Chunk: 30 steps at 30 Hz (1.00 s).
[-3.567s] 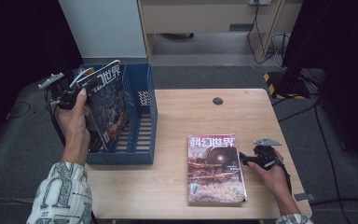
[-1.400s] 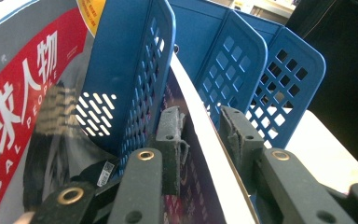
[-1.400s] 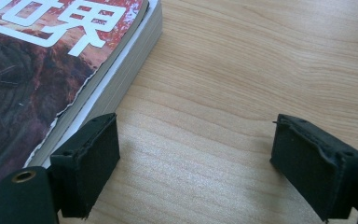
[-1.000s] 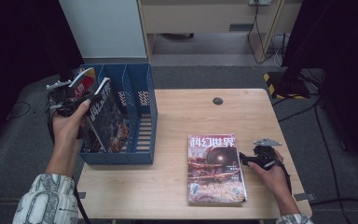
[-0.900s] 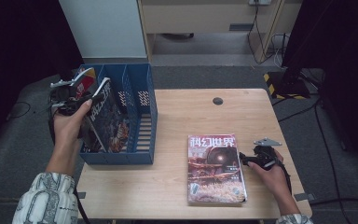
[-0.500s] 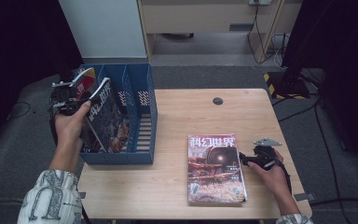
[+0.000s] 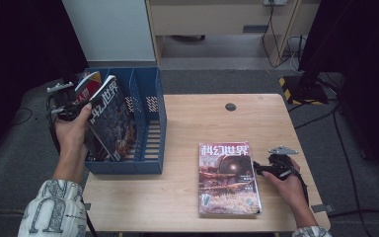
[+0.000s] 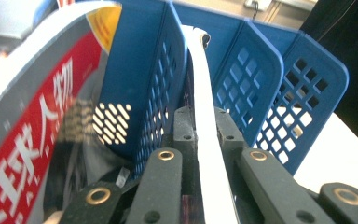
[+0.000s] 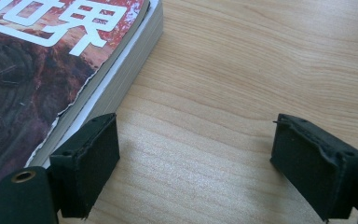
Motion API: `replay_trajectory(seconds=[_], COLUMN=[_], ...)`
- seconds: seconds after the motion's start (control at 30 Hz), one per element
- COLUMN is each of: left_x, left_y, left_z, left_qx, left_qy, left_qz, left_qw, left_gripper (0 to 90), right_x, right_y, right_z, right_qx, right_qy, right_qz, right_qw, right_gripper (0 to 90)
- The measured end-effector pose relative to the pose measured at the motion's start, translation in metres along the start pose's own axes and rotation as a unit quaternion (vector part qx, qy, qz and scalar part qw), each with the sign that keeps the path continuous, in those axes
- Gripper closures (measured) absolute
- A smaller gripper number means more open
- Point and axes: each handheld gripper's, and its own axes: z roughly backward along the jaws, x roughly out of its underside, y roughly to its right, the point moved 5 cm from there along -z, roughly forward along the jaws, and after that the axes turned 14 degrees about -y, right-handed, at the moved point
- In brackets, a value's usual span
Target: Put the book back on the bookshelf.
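Since the earlier high views, the left gripper (image 7: pixel 68 106) has carried its magazine (image 7: pixel 109 118) leftward and lower, from the middle of the blue rack (image 7: pixel 150 128) to the rack's leftmost slot. Its jaws have just been closing and now pinch the magazine's white edge (image 8: pixel 209 140), which runs up between them in the left gripper view. The grip sits on the top edge, probably so the magazine hangs upright and can drop between the dividers. It leans toward the rack's left side, its bottom already inside. Just left of it, in the same slot, stands a red-covered magazine (image 8: pixel 32 140), tilted the same way. By my reading, the step in hand is seating this magazine beside the red one.

Right of the rack, well apart on the table (image 7: pixel 192 113), lies a stack of magazines (image 7: pixel 228 177), flat and face up. The right gripper (image 7: pixel 257 169) rests on the table just beside the stack's right edge, jaws wide apart with bare wood between them and the nearer pad close to the pages (image 9: pixel 116 84). It holds nothing, likely waiting there to take the next copy.
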Motion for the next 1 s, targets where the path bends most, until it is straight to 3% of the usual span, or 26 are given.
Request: replay_trajectory(seconds=[0.4,0.6,1.0], left_x=[-0.007,-0.006,-0.003], left_y=[-0.001,0.0,-0.003], left_z=[-0.013,-0.025,-0.035], left_qx=[-0.003,-0.008,-0.006], left_qy=[0.03,0.026,0.042], left_qz=[0.002,0.001,0.01], left_qw=[0.9995,0.9996,0.9991], left_gripper=[82.2,82.2,82.1], right_x=[0.0,0.0,0.0], right_y=[0.0,0.0,0.0], right_z=[0.0,0.0,0.0], right_qx=[0.0,0.0,0.0], right_qy=[0.0,0.0,-0.001], right_qz=[0.0,-0.001,0.002], right_qw=[1.0,1.0,1.0], right_gripper=[15.2,15.2,15.2])
